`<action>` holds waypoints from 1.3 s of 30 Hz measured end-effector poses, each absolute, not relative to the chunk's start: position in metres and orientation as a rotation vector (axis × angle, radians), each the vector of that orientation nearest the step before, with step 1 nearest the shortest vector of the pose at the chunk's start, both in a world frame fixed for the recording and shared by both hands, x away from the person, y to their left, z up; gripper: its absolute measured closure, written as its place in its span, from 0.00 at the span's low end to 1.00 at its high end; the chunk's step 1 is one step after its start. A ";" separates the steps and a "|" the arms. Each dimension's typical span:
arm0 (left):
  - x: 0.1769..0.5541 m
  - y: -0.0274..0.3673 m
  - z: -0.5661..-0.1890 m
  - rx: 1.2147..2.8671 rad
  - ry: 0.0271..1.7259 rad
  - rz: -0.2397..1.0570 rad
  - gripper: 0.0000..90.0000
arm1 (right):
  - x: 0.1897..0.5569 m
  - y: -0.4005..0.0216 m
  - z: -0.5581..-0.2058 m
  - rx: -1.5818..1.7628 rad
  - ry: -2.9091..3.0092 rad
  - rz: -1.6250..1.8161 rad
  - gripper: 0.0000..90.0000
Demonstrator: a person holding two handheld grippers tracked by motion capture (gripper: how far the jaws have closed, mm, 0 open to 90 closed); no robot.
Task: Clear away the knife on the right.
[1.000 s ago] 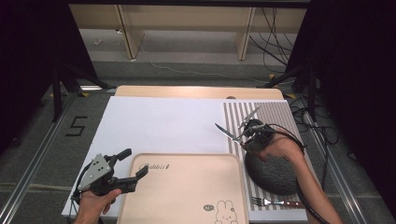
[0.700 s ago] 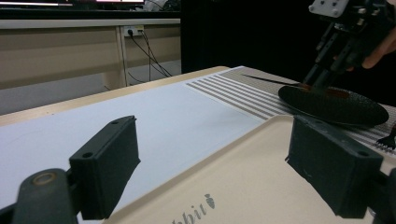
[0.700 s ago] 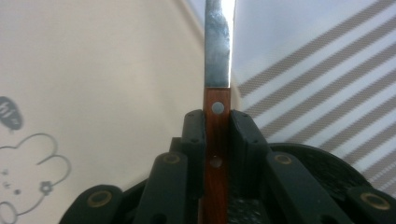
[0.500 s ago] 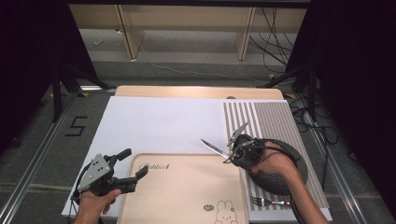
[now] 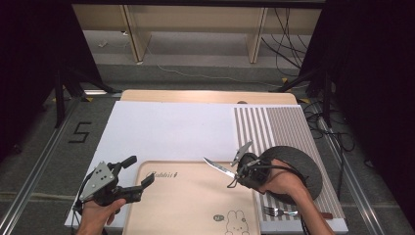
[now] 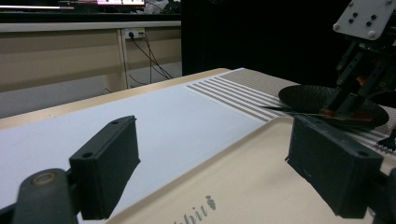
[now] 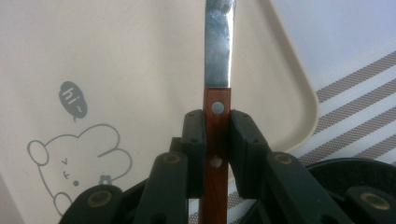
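A knife (image 5: 219, 168) with a steel blade and a brown wooden handle sticks out of my right gripper (image 5: 236, 172), whose jaws are shut on the handle. In the right gripper view the knife (image 7: 218, 46) points away over the right part of a beige tray (image 7: 140, 60) with a rabbit drawing. The blade hangs above the tray (image 5: 186, 205) near its right edge. My left gripper (image 5: 139, 170) stands open at the tray's left corner, with nothing between its jaws. In the left gripper view, the left gripper (image 6: 219, 163) looks across the tray (image 6: 261, 186).
A dark round plate (image 5: 298, 161) lies on a striped mat (image 5: 274, 127) right of the tray, under the right hand. A fork (image 5: 276, 211) lies on the mat near the front edge. A white sheet (image 5: 166, 129) covers the table behind the tray.
My right gripper has carried the knife leftward, from above the dark plate to above the tray's right edge. The left gripper has stayed where it was.
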State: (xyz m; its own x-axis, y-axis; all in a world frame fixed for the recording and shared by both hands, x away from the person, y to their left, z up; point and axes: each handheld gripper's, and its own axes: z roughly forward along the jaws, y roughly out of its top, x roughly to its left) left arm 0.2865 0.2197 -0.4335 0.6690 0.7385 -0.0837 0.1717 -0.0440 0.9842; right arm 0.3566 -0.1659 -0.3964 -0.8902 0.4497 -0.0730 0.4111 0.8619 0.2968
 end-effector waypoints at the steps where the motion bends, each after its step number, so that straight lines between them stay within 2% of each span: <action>1: 0.286 0.220 -0.433 1.580 0.770 0.541 0.17 | 0.356 -0.165 -0.397 0.679 2.894 0.413 0.86; 39: 0.285 0.219 -0.434 1.590 0.770 0.548 0.17 | 0.311 -0.143 -0.428 0.663 3.004 0.412 0.86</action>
State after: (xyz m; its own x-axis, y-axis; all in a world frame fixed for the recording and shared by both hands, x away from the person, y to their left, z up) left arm 0.2854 0.2191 -0.4341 0.6673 0.7410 -0.0757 0.1715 -0.0540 0.9837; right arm 0.3107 -0.1431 -0.4275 -0.9080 0.4184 0.0205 0.4085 0.8735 0.2649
